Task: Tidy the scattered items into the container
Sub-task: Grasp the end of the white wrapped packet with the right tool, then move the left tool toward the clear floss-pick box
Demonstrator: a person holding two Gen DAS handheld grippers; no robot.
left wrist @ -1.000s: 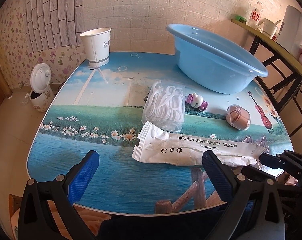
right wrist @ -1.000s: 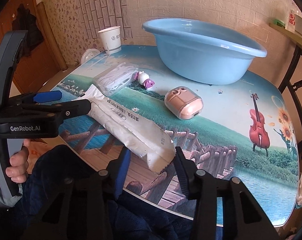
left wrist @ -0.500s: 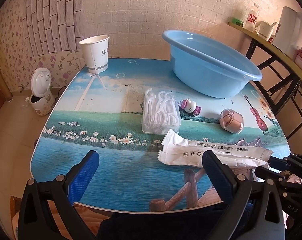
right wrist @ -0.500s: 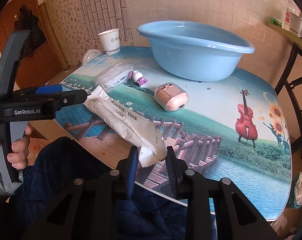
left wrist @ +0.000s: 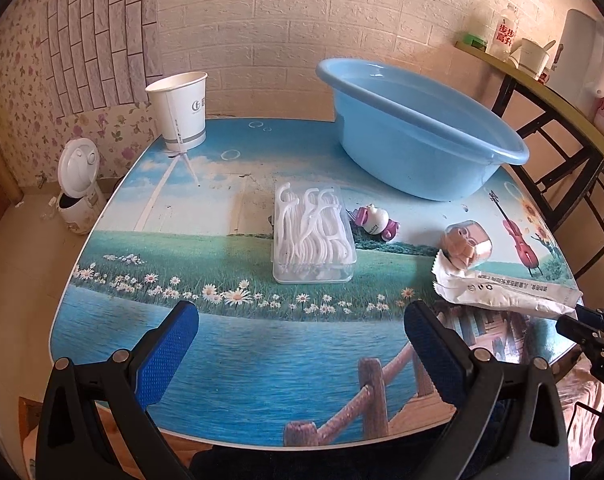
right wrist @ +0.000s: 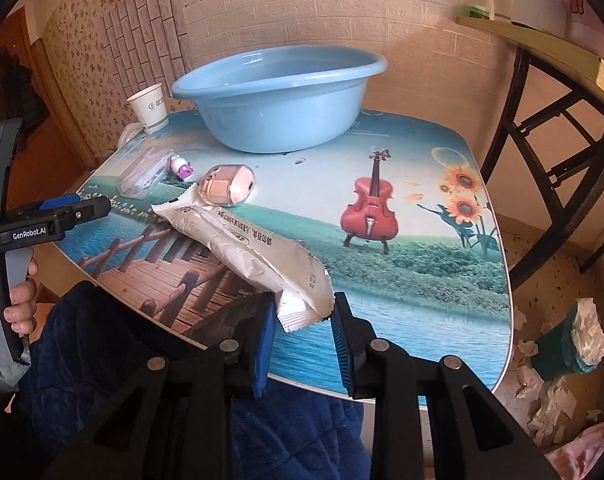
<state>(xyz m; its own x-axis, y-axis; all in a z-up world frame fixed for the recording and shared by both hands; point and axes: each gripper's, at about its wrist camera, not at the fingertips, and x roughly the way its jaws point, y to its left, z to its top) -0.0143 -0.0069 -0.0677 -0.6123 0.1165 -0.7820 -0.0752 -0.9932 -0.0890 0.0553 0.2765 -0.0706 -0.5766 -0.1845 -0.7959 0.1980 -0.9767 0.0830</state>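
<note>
My right gripper (right wrist: 302,326) is shut on one end of a long white packet (right wrist: 241,248) and holds it over the table's near right part; the packet (left wrist: 506,292) also shows in the left wrist view. A blue basin (left wrist: 418,136) (right wrist: 277,96) stands at the back of the table. A clear box of floss picks (left wrist: 312,236) (right wrist: 139,174), a small purple-white toy (left wrist: 376,222) (right wrist: 179,166) and a pink case (left wrist: 468,244) (right wrist: 227,184) lie in front of it. My left gripper (left wrist: 297,344) is open and empty over the table's near edge.
A white paper cup (left wrist: 181,110) stands at the table's back left corner. A small white bin (left wrist: 77,188) is on the floor to the left. A black-framed shelf (left wrist: 562,120) stands to the right. A green bin with tissues (right wrist: 570,344) sits on the floor.
My right gripper has shut on the packet's end and carried it to the right, up beside the pink case. The left gripper has drawn back a little.
</note>
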